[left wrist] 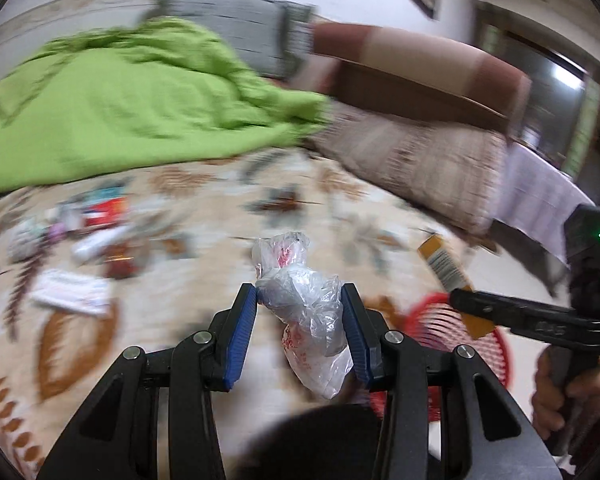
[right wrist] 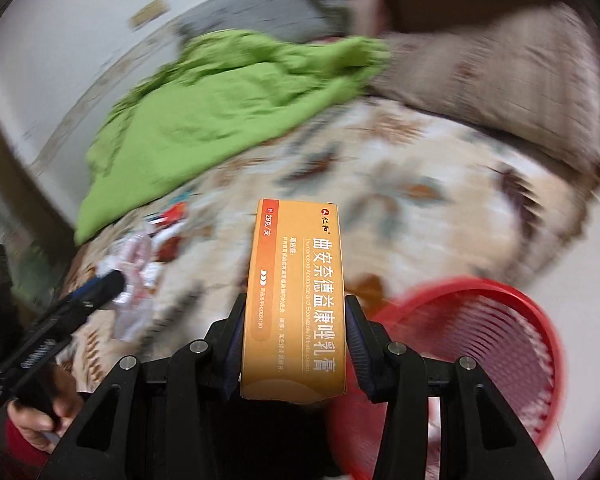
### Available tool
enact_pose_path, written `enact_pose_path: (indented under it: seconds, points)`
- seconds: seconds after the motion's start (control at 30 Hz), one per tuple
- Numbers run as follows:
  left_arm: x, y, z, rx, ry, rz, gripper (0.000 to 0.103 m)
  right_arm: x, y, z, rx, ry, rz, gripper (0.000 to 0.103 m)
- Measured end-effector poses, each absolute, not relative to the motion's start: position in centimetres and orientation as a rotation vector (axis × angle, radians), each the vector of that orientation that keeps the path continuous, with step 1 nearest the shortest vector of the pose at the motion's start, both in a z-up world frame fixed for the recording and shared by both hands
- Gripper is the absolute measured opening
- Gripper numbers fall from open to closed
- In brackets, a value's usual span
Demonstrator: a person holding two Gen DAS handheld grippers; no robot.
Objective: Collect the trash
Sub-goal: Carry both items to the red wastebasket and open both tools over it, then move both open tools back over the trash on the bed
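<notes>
We see the left hand-held gripper [left wrist: 300, 300] clamped on a crumpled clear plastic bag [left wrist: 306, 308], held above the patterned bed [left wrist: 204, 208]. The right hand-held gripper [right wrist: 294, 312] grips an orange medicine box [right wrist: 296, 300] lengthwise between its pads, just beside the red mesh basket [right wrist: 500, 328]. More litter [left wrist: 88, 240] lies scattered on the bed near a green blanket [left wrist: 120, 108].

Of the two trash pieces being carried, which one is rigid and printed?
The orange cardboard box, clamped in the right gripper; the left gripper holds a crumpled clear plastic bag.
</notes>
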State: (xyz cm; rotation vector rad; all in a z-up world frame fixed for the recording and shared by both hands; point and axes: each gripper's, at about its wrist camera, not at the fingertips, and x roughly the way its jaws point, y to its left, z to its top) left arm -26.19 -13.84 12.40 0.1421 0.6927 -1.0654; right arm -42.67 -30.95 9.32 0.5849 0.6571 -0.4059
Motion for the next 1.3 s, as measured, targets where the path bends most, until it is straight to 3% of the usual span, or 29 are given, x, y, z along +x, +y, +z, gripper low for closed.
enact_pose_path:
  seconds: [0.3, 0.37, 0.43, 0.5, 1.3]
  points:
    - [-34.2, -23.4, 10.7, 0.263, 0.815, -1.335, 0.043, -51.3, -35.4, 6.4, 0.722, 0.69, -0.591, 0.051]
    - [-35.4, -25.0, 10.0, 0.297, 0.829, -1.346, 0.047, -52.1, -35.9, 5.8, 0.732, 0.691, -0.616, 0.053]
    - [-35.8, -25.7, 9.5, 0.309, 0.855, -1.365, 0.053, -52.8, -36.5, 5.2, 0.764, 0.699, -0.624, 0.065]
    - [-35.7, -25.9, 9.4, 0.307, 0.868, -1.361, 0.059, -52.9, -36.8, 5.1, 0.775, 0.694, -0.628, 0.065]
    - [-20.4, -10.5, 9.9, 0.101, 0.847, -0.885, 0.064, -38.6, -29.5, 8.3, 0.608, 0.727, -0.301, 0.065]
